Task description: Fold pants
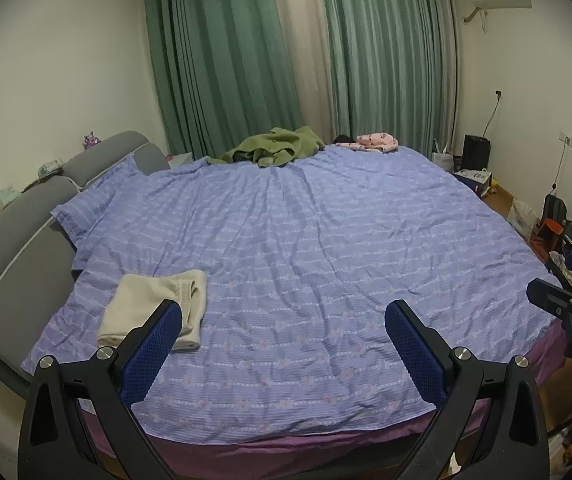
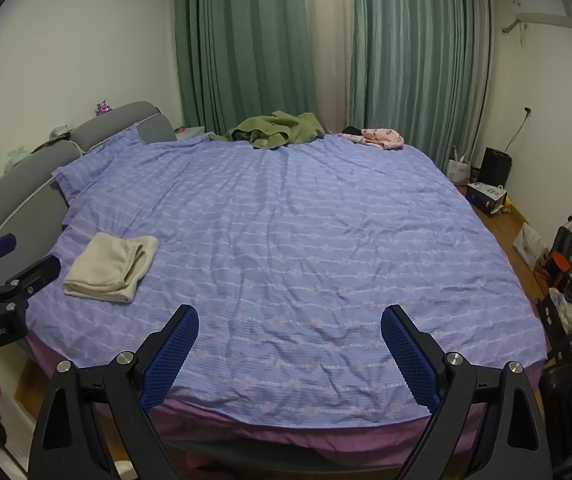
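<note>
A folded cream garment, probably pants point(image 1: 154, 306) point(image 2: 112, 262), lies on the near left of the purple bedspread point(image 1: 306, 240) point(image 2: 306, 240). A crumpled olive-green garment point(image 1: 276, 146) point(image 2: 276, 128) sits at the bed's far edge, and a pink one point(image 1: 376, 142) point(image 2: 378, 138) lies to its right. My left gripper point(image 1: 284, 312) hangs open over the bed's near edge, its left finger overlapping the cream garment in view. My right gripper point(image 2: 290, 318) is open too, empty, to the right of the cream garment. Each gripper shows at the edge of the other's view.
A grey padded headboard point(image 1: 14, 232) point(image 2: 26, 184) runs along the left. Green curtains point(image 1: 226, 60) point(image 2: 238, 40) hang behind the bed. Boxes, bags and a black speaker point(image 2: 496, 168) crowd the wooden floor on the right.
</note>
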